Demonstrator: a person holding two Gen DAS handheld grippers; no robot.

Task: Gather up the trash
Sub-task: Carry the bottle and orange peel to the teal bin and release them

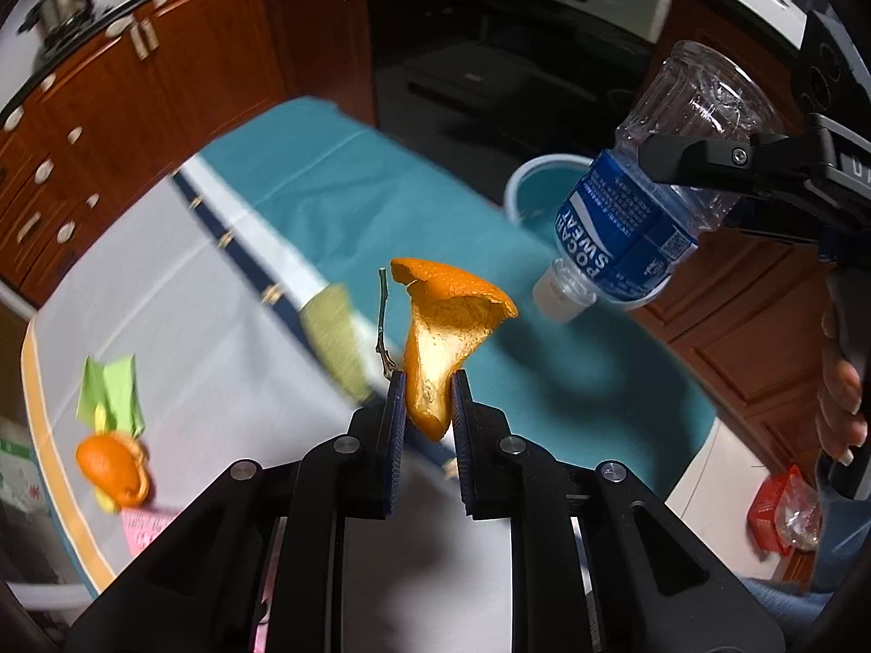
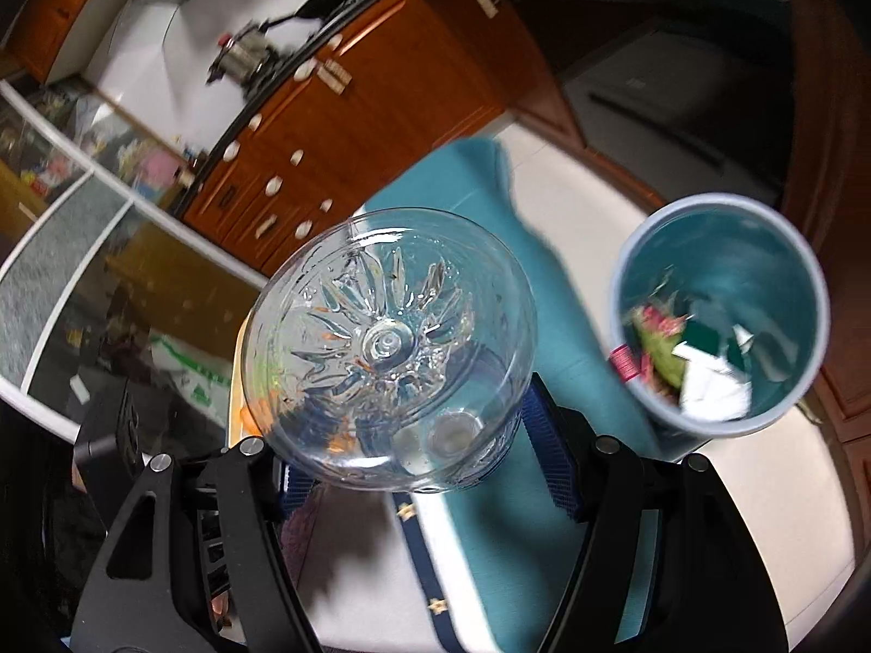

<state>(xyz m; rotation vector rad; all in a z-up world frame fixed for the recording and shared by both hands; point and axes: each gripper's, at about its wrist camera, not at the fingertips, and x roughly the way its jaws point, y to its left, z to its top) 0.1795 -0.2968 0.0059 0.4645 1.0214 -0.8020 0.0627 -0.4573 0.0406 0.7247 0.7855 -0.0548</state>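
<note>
Carrying two items to bin, already part-filled | left gripper pinches orange peel | right gripper clamps plastic bottle | table seemingly keeps another peel, paper scraps for you.

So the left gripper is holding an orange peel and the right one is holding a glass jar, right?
Almost. The left gripper does hold the orange peel, but the right gripper holds an empty plastic Pocari Sweat bottle, not a glass jar. The left wrist view shows its blue label and white cap.
</note>
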